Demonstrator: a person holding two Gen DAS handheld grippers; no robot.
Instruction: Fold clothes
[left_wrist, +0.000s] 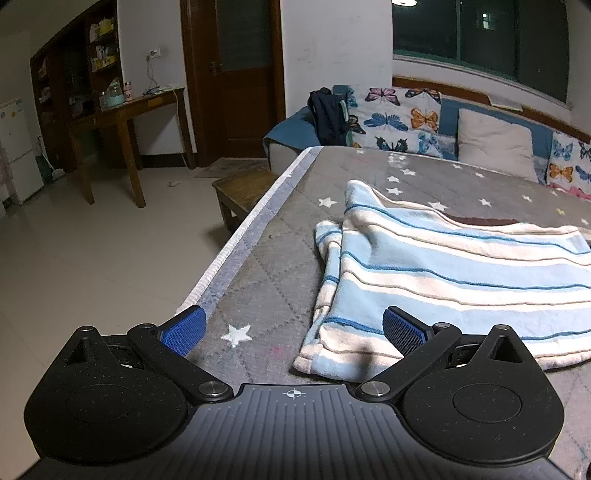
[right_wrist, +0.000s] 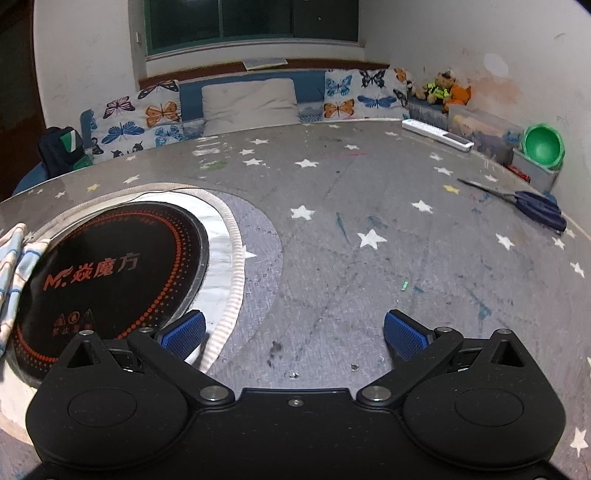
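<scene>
A light blue and cream striped garment (left_wrist: 454, 273) lies folded on the grey star-patterned table cover (left_wrist: 266, 266), to the right in the left wrist view. My left gripper (left_wrist: 293, 330) is open and empty, low over the table, with its right pad just above the garment's near left corner. In the right wrist view only an edge of the garment (right_wrist: 14, 266) shows at the far left. My right gripper (right_wrist: 293, 334) is open and empty, low over bare table cover (right_wrist: 369, 258), well to the right of the garment.
A black round induction cooktop (right_wrist: 110, 269) sits in a cutout at the left, the garment's edge draped on it. Scissors (right_wrist: 528, 206), a white remote (right_wrist: 437, 134) and a green bowl (right_wrist: 543, 146) lie at the far right. The table's left edge (left_wrist: 236, 243) drops to the floor above a wooden stool (left_wrist: 240, 192).
</scene>
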